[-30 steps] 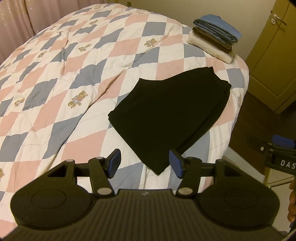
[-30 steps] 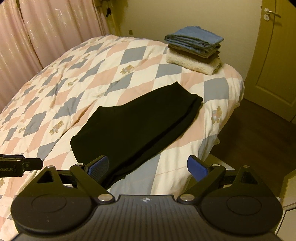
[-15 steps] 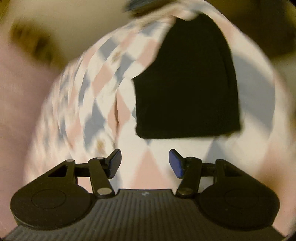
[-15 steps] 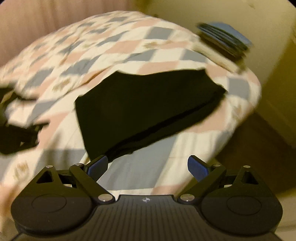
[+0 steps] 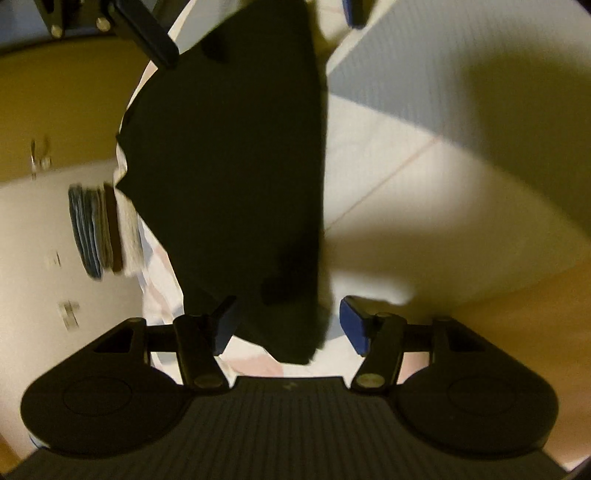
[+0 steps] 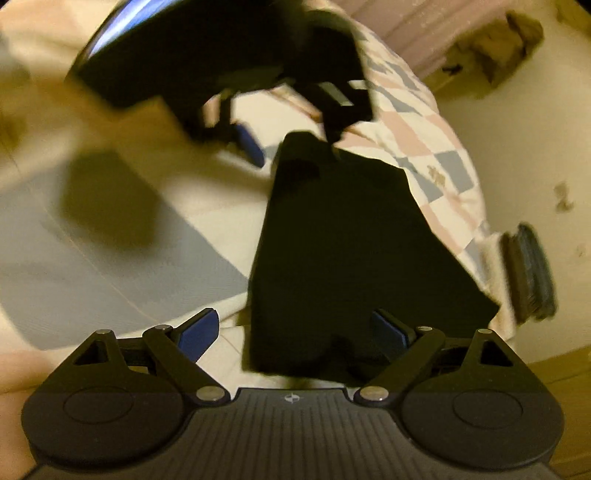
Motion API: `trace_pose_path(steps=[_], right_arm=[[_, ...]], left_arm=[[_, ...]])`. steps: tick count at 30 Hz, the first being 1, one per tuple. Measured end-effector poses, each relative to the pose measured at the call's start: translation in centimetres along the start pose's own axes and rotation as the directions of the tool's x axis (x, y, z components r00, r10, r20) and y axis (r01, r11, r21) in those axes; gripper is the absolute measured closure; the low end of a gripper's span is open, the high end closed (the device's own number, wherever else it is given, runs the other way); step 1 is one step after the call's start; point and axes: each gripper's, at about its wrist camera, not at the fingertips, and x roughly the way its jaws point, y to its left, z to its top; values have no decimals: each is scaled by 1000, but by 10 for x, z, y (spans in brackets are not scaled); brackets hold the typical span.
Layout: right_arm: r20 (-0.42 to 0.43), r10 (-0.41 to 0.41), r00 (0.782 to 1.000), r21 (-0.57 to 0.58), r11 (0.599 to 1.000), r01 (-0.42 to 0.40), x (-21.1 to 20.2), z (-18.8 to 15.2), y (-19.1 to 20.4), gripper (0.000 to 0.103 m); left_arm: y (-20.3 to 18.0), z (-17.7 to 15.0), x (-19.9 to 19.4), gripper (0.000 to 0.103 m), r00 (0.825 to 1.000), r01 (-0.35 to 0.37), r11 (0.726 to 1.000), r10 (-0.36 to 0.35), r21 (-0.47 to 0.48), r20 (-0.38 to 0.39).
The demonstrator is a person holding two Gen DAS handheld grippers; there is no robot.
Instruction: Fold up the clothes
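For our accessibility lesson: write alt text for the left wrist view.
The open left tongs reach around one end of a folded black garment lying on a checked quilt. The right tongs face them from the garment's far end, and a stack of folded clothes sits at the left.

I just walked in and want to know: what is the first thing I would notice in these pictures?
The big black garment lying on the checked quilt, near the bed's edge, catches the eye first. The open left gripper and open right gripper face each other from its opposite ends. Off to one side sits a blurry stack of folded clothes.
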Motion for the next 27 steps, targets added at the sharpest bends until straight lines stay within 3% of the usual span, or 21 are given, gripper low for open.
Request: trace_pose_path(steps=[3, 4, 6, 7, 9, 13, 15, 18, 22, 25, 27], right_arm=[[-3, -92, 996, -98, 991, 91, 18, -1, 19, 14], [7, -109, 994, -117, 987, 109, 21, -1, 22, 14], [21, -122, 992, -144, 982, 124, 27, -2, 24, 21], [22, -114, 993, -149, 982, 116, 29, -3, 23, 31], [10, -62, 998, -138, 989, 62, 32, -5, 15, 66], [32, 100, 994, -25, 995, -99, 25, -10, -25, 86], [59, 216, 975, 99, 970, -221, 17, -13, -62, 88], [140, 387, 912, 318, 854, -411, 12, -27, -134, 91], [287, 529, 798, 523, 611, -594, 17, -59, -229, 91], [379, 589, 714, 606, 425, -673, 38, -91, -297, 91], [397, 607, 689, 648, 346, -679, 63, -114, -339, 92]], left_arm=[[-9, -9, 15, 46, 999, -47, 997, 46, 58, 26], [-10, -10, 20, 51, 998, -62, 996, 60, 69, 29], [-12, -12, 27, 59, 998, -63, 994, 60, 86, 36], [-11, -10, 29, 66, 998, -53, 994, 50, 92, 37], [-6, -9, 28, 73, 999, -24, 997, 21, 80, 33], [28, -9, 19, 87, 998, 67, 997, -67, -31, 17], [57, -11, 14, 89, 992, 122, 985, -122, -118, 14], [111, -17, 7, 91, 981, 189, 944, -191, -271, 18], [199, -20, 11, 91, 976, 210, 886, -215, -414, 35], [266, -15, 33, 90, 976, 206, 844, -211, -496, 45], [308, -9, 58, 89, 977, 202, 812, -208, -548, 52]])
